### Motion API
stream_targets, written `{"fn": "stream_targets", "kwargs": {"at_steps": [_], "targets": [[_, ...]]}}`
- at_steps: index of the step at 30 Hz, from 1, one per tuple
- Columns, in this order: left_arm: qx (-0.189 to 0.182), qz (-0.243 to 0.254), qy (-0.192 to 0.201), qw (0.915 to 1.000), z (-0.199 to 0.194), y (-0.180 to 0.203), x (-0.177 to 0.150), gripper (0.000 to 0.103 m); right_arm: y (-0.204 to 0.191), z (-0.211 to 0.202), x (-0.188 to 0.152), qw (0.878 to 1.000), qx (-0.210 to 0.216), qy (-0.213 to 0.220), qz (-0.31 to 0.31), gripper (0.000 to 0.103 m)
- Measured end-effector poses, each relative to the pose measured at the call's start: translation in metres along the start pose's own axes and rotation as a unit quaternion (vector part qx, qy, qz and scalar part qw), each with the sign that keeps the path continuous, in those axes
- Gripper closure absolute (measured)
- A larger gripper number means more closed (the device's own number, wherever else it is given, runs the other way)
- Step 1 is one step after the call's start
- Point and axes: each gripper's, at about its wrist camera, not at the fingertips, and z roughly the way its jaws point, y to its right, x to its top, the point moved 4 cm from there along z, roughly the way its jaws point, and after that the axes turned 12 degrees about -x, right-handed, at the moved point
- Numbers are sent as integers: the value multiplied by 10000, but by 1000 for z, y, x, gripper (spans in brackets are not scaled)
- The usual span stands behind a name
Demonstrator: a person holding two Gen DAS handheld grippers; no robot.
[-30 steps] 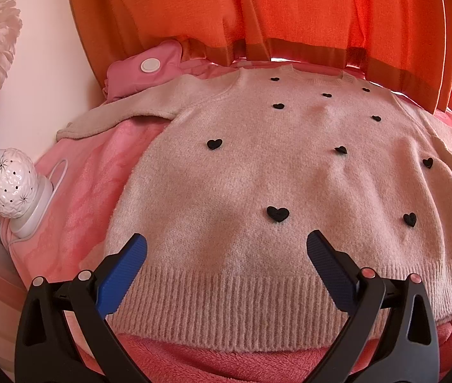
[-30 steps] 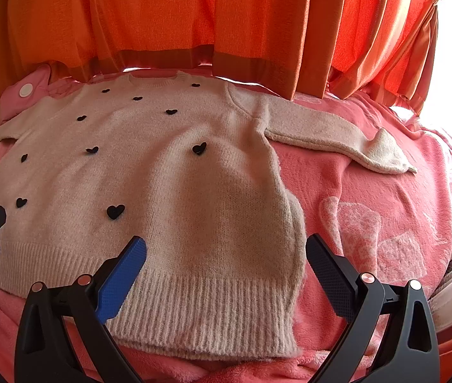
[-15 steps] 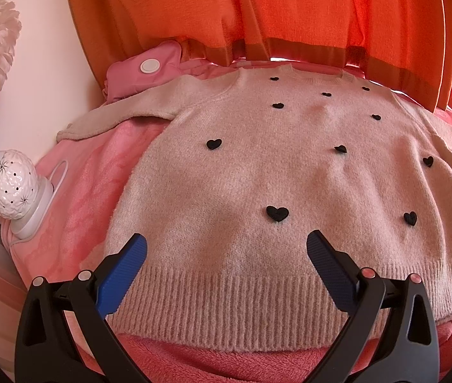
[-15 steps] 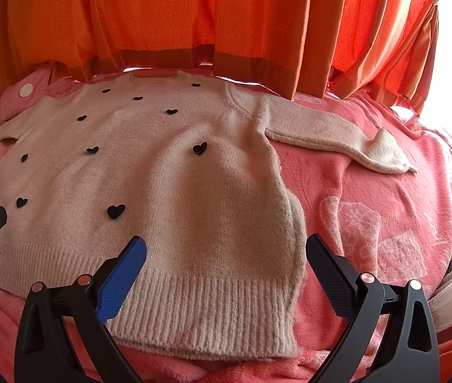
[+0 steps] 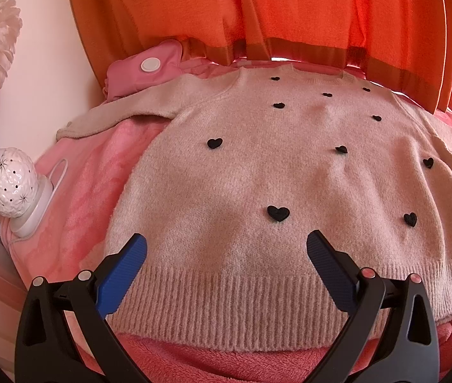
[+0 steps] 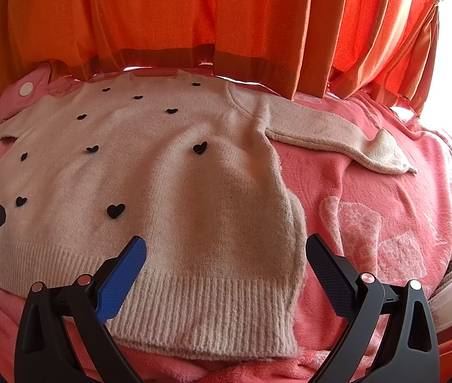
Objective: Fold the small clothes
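Observation:
A small beige knit sweater (image 5: 257, 175) with black hearts lies flat, front up, on a pink blanket (image 5: 76, 191), its ribbed hem nearest me. My left gripper (image 5: 226, 252) hovers open over the hem's left half, nothing between its blue pads. In the right wrist view the same sweater (image 6: 162, 175) spreads out, its right sleeve (image 6: 337, 137) stretched to the right on the blanket. My right gripper (image 6: 226, 252) hangs open above the hem's right corner. The left sleeve (image 5: 114, 118) reaches toward the wall.
Orange curtains (image 5: 273, 16) hang behind the bed. A white lamp-like ornament (image 5: 12, 188) with a cord stands at the left by the wall, beside a pink pillow (image 5: 143, 70) with a white button. Pink blanket (image 6: 385, 217) extends to the sweater's right.

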Motion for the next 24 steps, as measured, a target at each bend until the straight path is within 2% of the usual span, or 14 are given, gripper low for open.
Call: {"fn": "stream_targets", "kwargs": {"at_steps": [12,14,16,19,22,24], "targets": [[1,-5,-1,10000,0,0,0,5,0,0,0,10000,9,-12,3,5],[-3,-6,-3,10000,0,0,0,5,-1,2,-1,9999,91,-86,22,5],[-31,-29,-33,10000,1,0,-1,5,4,8,0,9987,379,-310,158,5],[-108,-104,-108,9998,3,-2,-2,5,31,22,8,9940,747,-528,593,5],[-207,-209,-210,9993,7,-6,-2,5,75,42,23,9950,343,-439,833,5],[-248,-250,-301,9989,10,-7,-2,5,122,66,34,9918,-2,-470,1187,5]]}}
